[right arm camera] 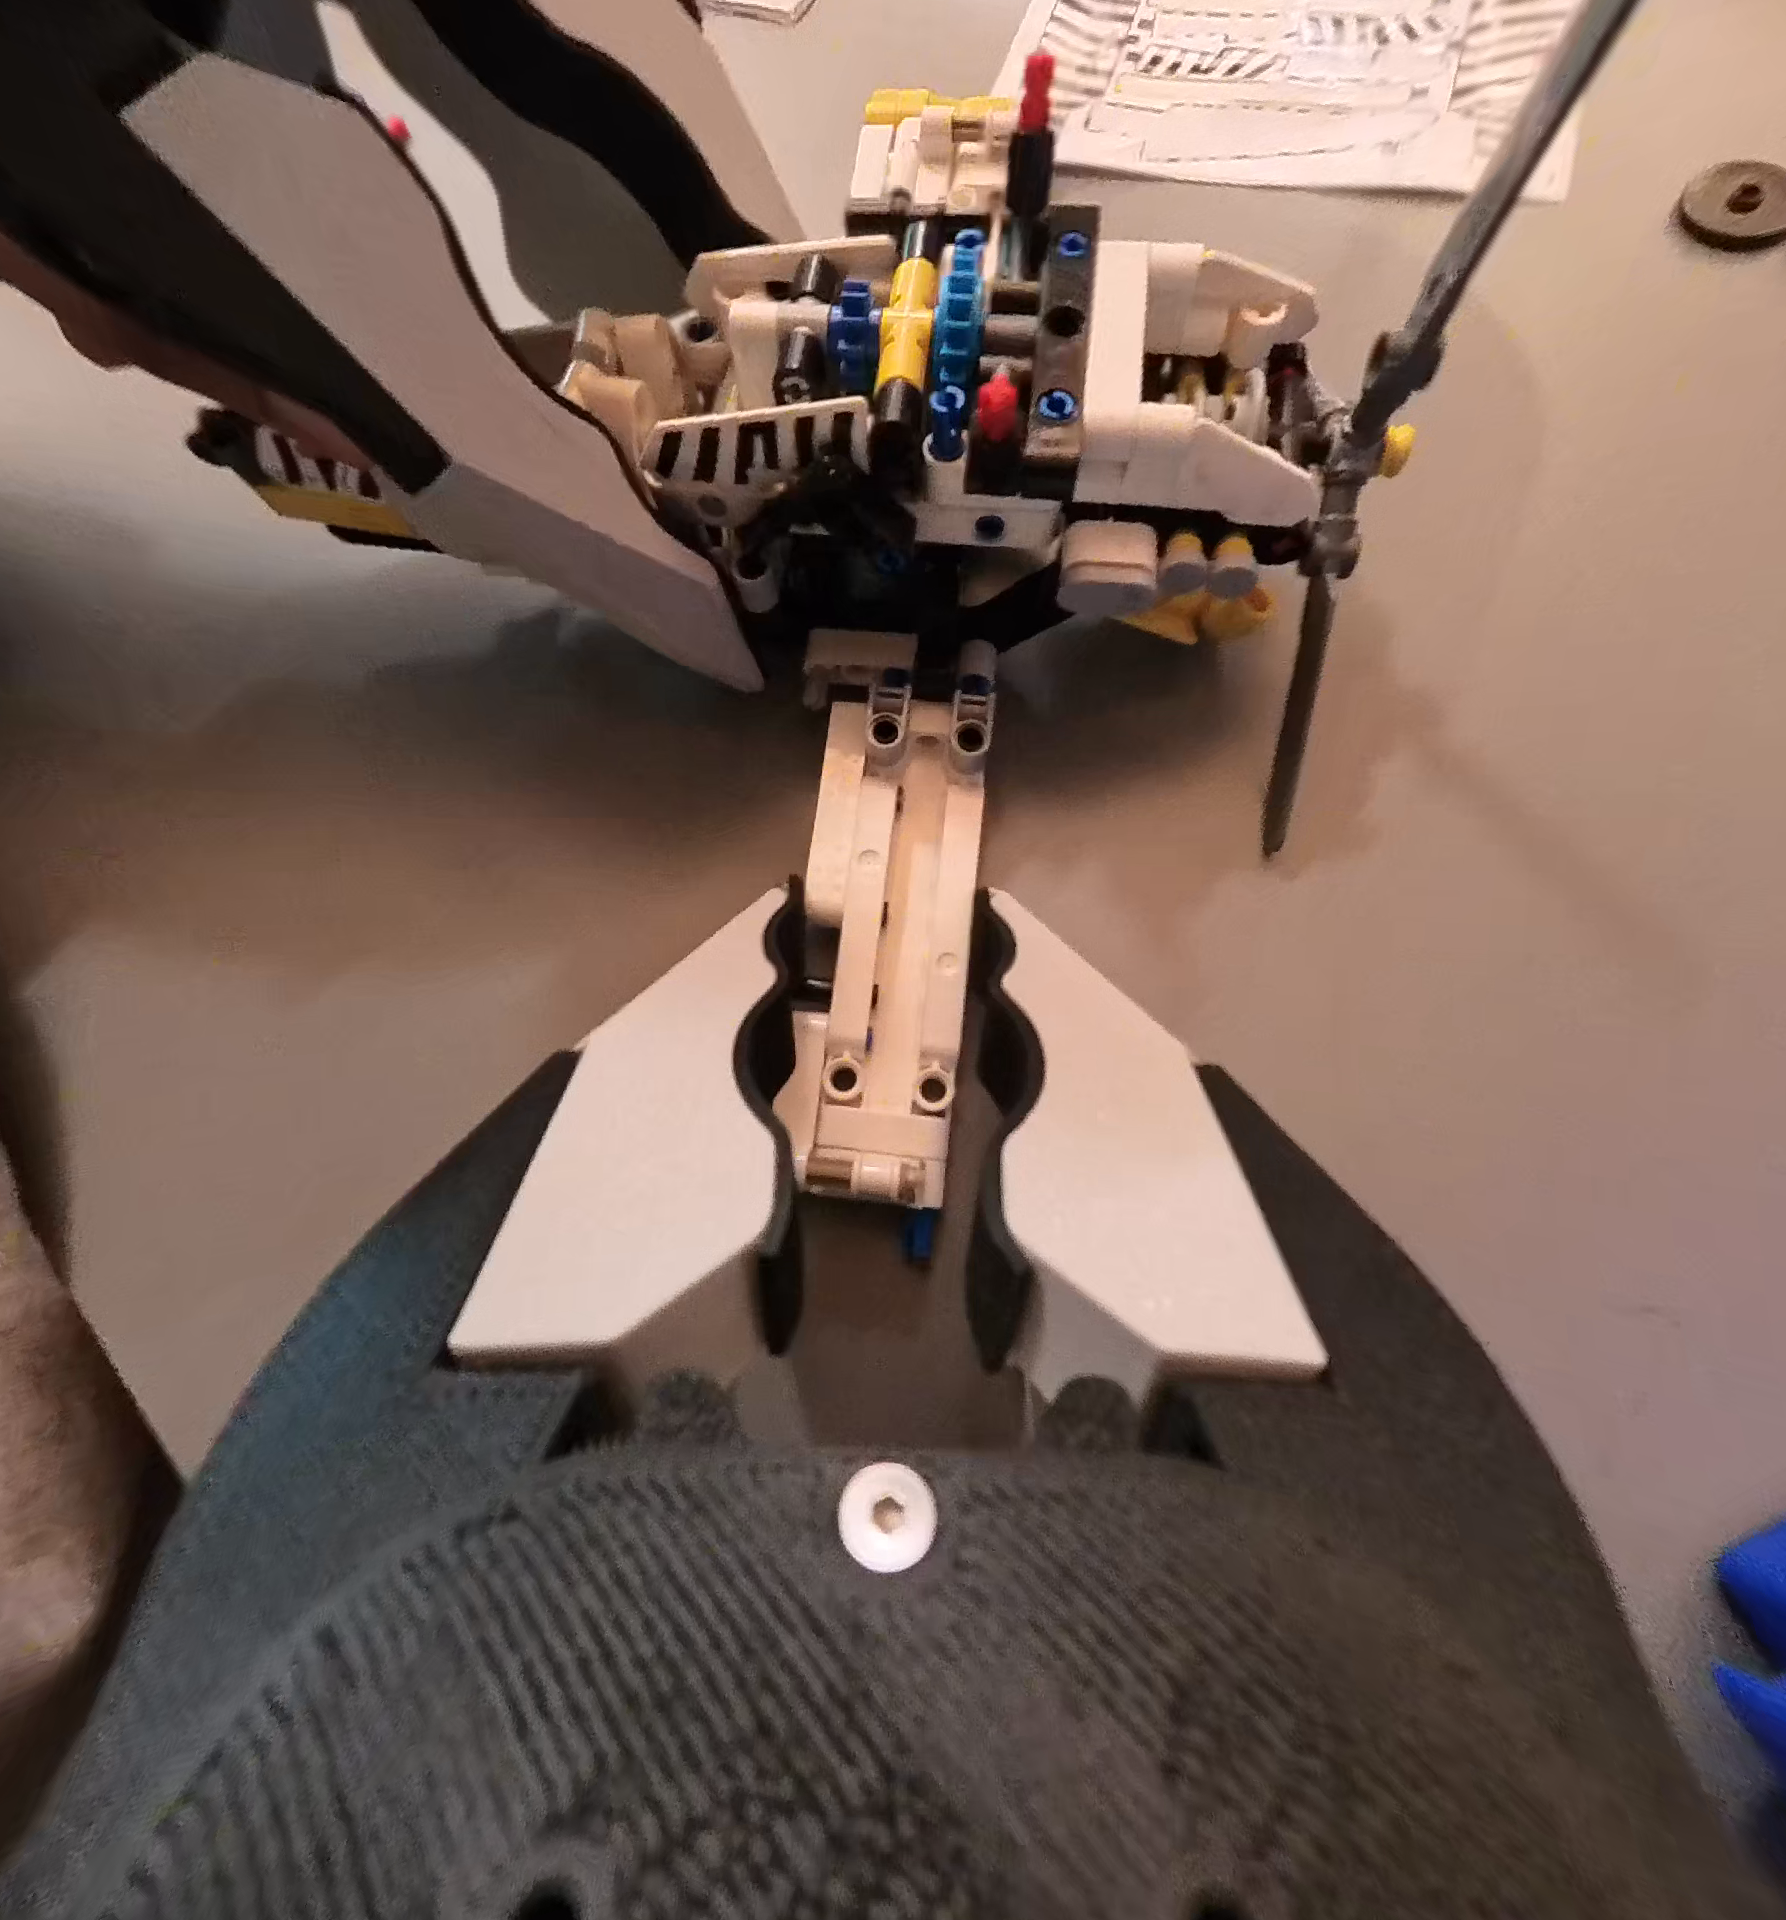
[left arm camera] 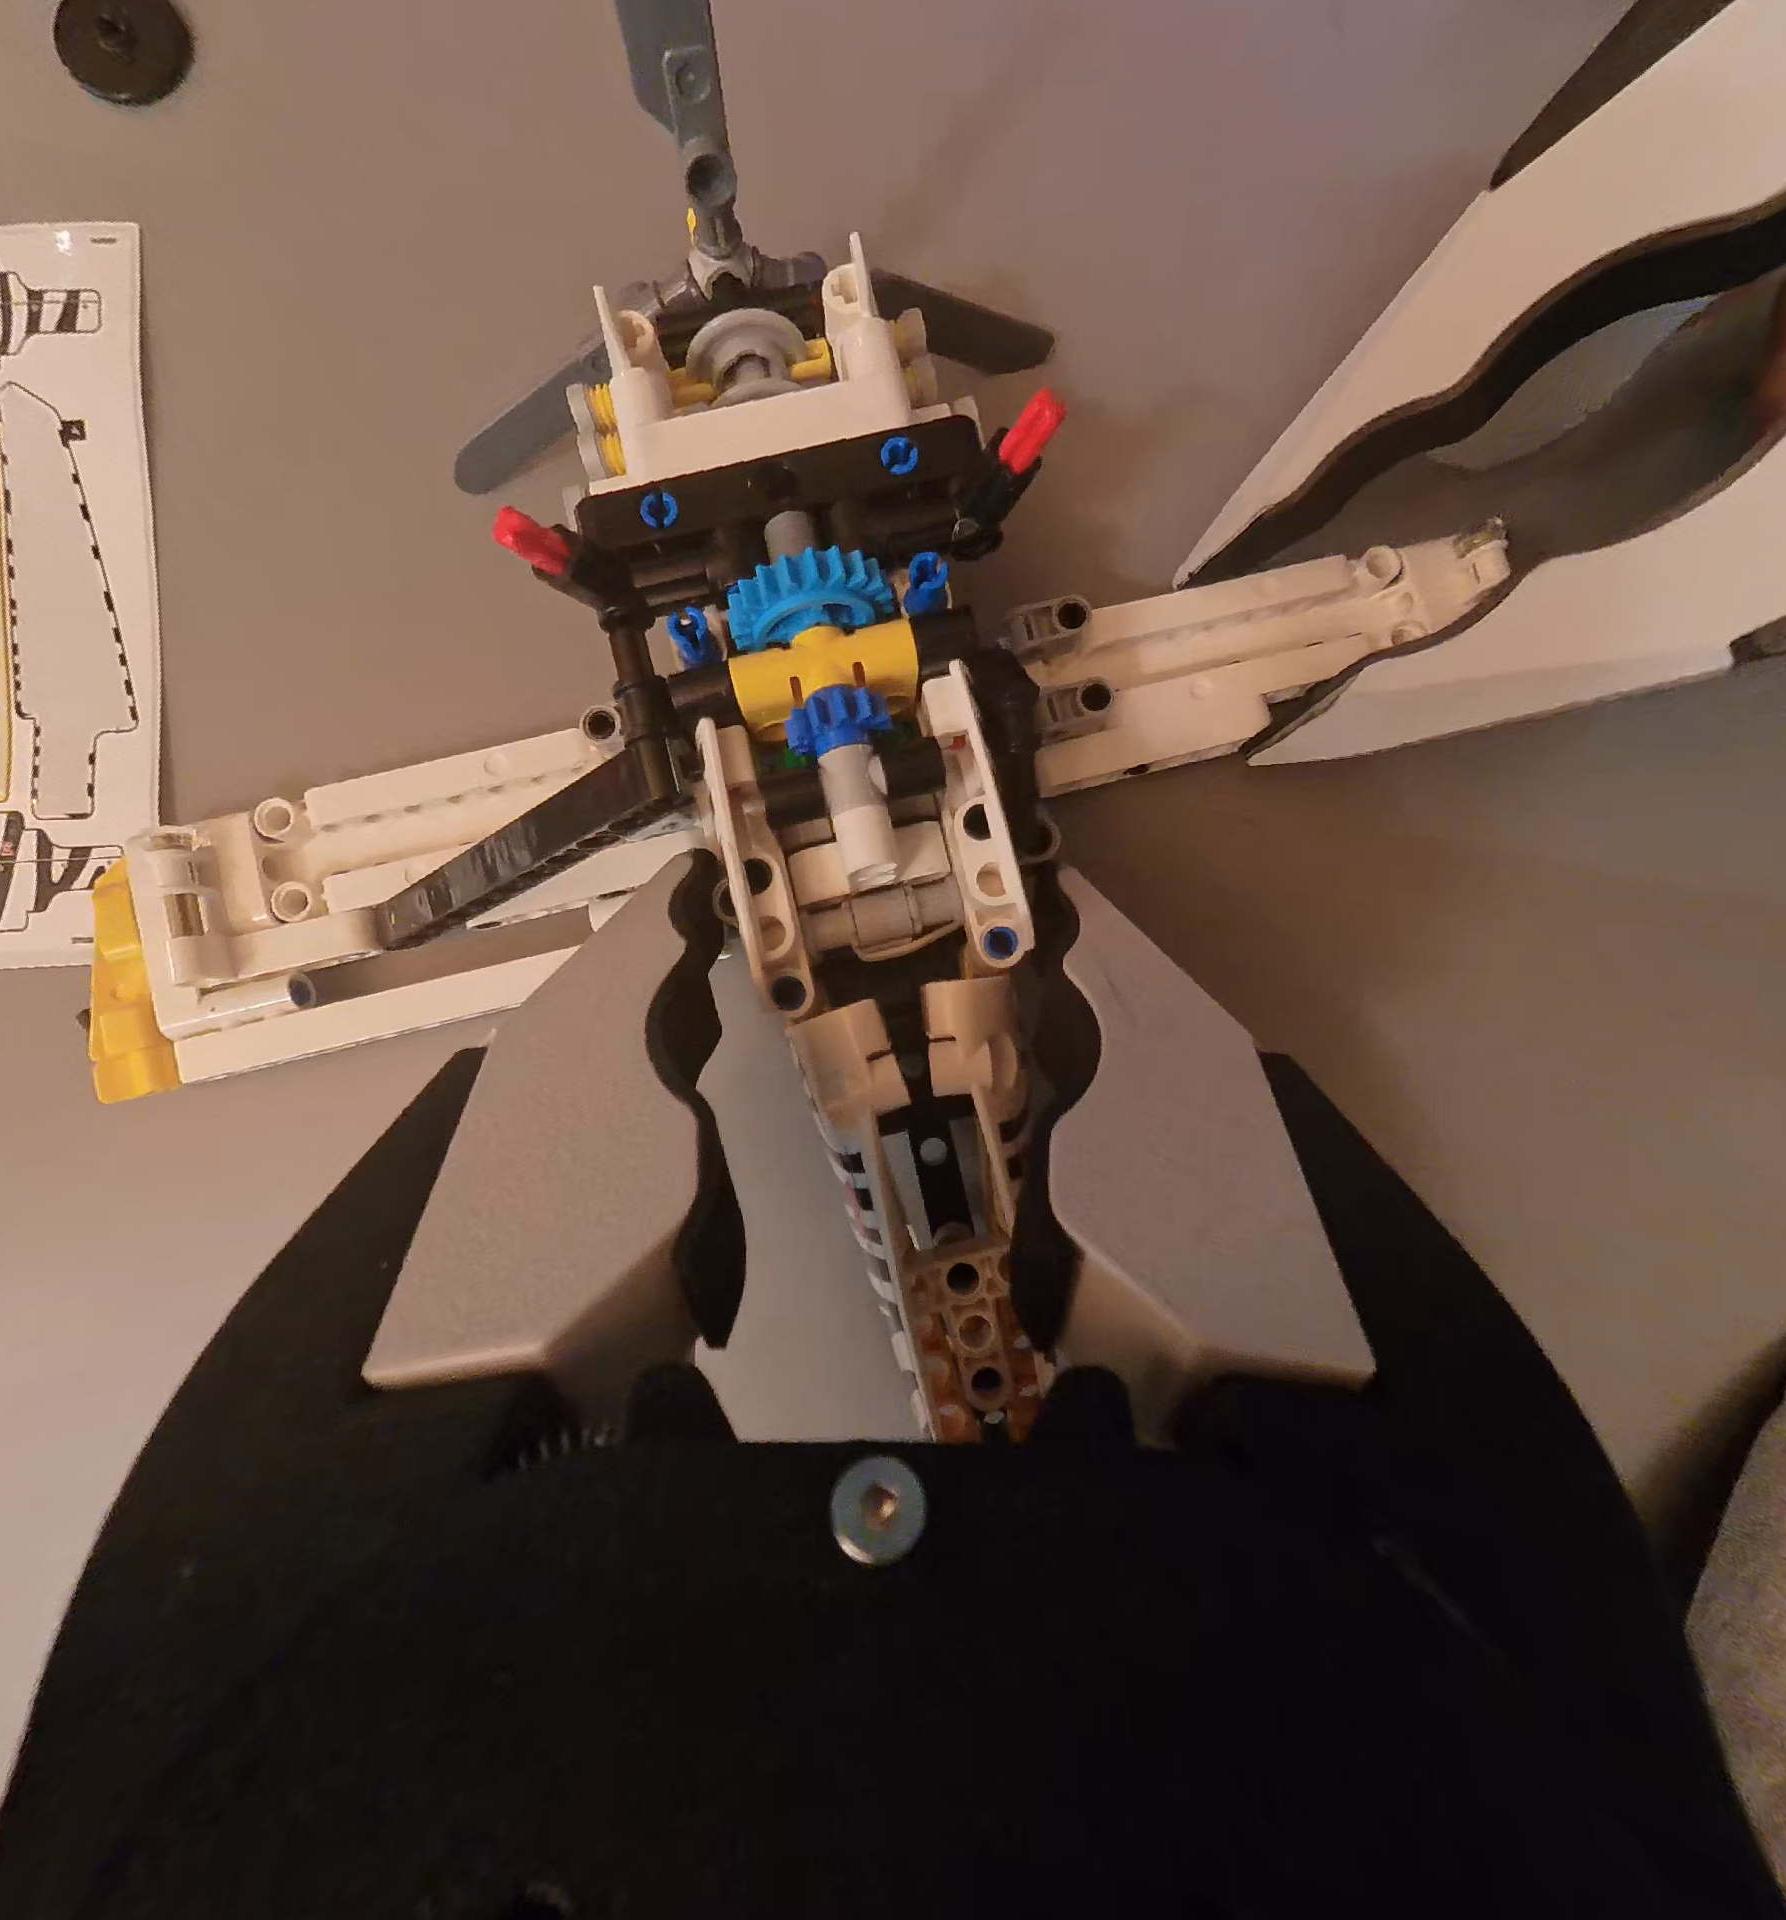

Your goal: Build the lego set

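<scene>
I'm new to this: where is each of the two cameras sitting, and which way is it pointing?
Left wrist view: sits on the left gripper, looking along its fingers at the lego plane whose tail it clamps; the right gripper's fingers show.
Right wrist view: sits on the right gripper, facing the plane's side, gripping its white wing; the left gripper shows upper left.
Shared: the plane, both grippers, the sticker sheet.

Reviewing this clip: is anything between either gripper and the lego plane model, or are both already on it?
Nothing visible stands between them. The left gripper is shut on the tail end of the lego plane, and the right gripper is shut on its white wing. The sticker sheet lies off to the side.
</scene>
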The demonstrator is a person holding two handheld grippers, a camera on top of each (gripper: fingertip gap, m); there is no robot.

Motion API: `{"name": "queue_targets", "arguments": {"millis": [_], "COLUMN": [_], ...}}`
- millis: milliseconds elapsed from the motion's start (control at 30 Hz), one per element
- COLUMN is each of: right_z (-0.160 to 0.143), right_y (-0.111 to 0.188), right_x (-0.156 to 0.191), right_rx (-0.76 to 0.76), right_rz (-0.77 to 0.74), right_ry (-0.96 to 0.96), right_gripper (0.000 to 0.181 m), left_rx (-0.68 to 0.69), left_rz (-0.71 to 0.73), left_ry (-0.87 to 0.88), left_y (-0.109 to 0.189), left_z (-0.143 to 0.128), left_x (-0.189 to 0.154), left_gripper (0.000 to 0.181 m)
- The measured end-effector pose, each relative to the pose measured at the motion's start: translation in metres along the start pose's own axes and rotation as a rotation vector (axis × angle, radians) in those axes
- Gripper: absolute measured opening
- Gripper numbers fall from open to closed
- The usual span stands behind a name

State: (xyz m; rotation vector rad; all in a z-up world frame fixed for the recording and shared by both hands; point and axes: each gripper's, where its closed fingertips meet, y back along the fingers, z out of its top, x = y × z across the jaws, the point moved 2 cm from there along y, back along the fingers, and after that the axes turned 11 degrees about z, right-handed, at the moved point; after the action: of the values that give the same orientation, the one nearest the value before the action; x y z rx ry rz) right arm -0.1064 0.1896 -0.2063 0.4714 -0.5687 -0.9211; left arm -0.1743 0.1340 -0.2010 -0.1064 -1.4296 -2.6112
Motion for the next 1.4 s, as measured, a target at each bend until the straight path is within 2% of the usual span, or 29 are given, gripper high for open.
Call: {"name": "queue_targets", "arguments": {"millis": [167,367,533,700,900,1033,1233,1367,1400], "right_z": [0.0024,0.0003,0.006,0.008,0.0083,0.0017,0.0037,0.0005,-0.0003], "right_y": [0.0022,-0.0017,0.0038,0.0035,0.0046,-0.0011,0.0004,-0.0018,-0.0014], "right_x": [-0.0014,-0.0004,-0.0021,-0.0003,-0.0026,-0.002,-0.0025,-0.0014,-0.0014], "right_rx": [-0.032,0.024,-0.053,-0.016,-0.071,0.004,-0.028,0.002,0.005], "right_rz": [0.057,-0.064,0.062,-0.003,0.073,0.025,0.045,-0.036,-0.066], "right_ry": [-0.069,0.088,-0.064,0.01,-0.098,-0.041,-0.062,0.018,0.036], "right_gripper": [0.03,0.03,0.03,0.03,0.03,0.03,0.03,0.031,0.036], "left_rx": [0.005,0.007,0.007,0.009,0.009,0.009,0.007,0.001,0.0], "left_rz": [0.009,0.008,0.009,0.01,0.009,0.007,0.013,0.025,0.027], "left_ry": [-0.007,-0.012,-0.015,-0.013,-0.012,-0.013,-0.008,0.006,0.007], "left_y": [0.0,-0.0002,-0.0003,-0.0004,-0.0007,-0.0009,-0.0013,-0.0018,-0.0018], "left_z": [-0.0003,-0.0003,-0.0004,-0.0004,-0.0004,-0.0008,-0.0006,-0.0001,-0.0002], "left_x": [-0.0003,0.0008,0.0005,0.001,0.0012,0.0019,0.0028,0.004,0.0043], "left_gripper": [0.062,0.062,0.062,0.062,0.062,0.062,0.062,0.062,0.062]}}
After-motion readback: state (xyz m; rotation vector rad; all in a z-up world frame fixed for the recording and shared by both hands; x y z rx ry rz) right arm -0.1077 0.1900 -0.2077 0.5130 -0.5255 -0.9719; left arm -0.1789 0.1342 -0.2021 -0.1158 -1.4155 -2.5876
